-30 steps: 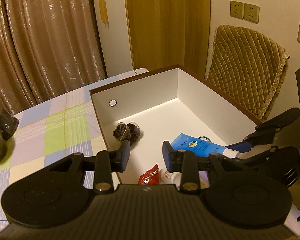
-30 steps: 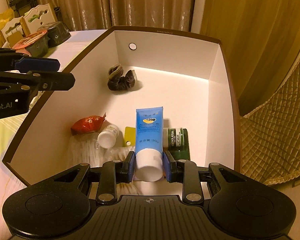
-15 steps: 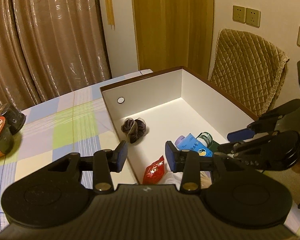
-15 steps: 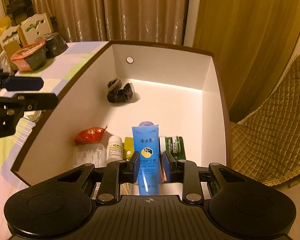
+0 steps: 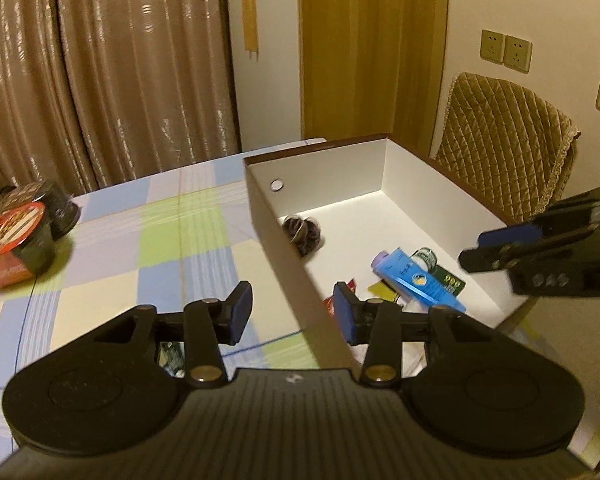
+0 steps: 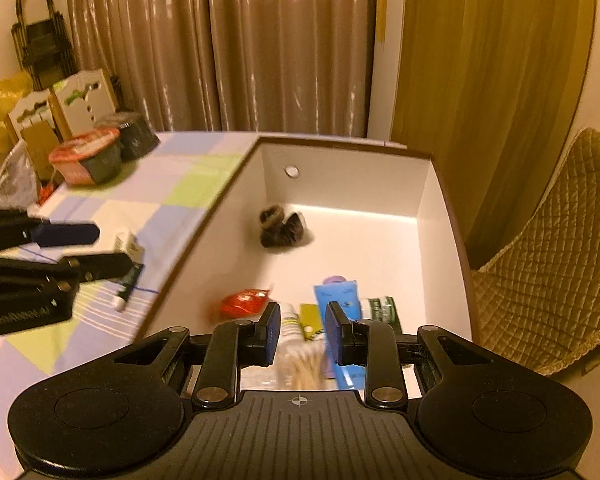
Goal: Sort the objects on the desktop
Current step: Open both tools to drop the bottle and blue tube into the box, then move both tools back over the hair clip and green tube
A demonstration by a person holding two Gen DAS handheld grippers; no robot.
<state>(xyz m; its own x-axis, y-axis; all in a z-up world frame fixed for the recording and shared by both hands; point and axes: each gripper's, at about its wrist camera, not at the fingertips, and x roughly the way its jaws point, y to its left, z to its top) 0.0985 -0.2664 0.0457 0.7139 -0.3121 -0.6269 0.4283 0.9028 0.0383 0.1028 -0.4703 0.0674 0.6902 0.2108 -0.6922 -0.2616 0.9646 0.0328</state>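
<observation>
Both grippers are spread and empty, left gripper (image 5: 293, 316) over the box (image 5: 296, 280) wall, right gripper (image 6: 302, 334) above it; next, approach the small tube (image 6: 127, 284) on the table (image 5: 112, 264) squarely.

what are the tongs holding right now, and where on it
Nothing: left tongs and right tongs are both open and empty; the blue tube lies in the box.

Dim warm yellow indoor light, fisheye-bent edges, motion blur throughout
</observation>
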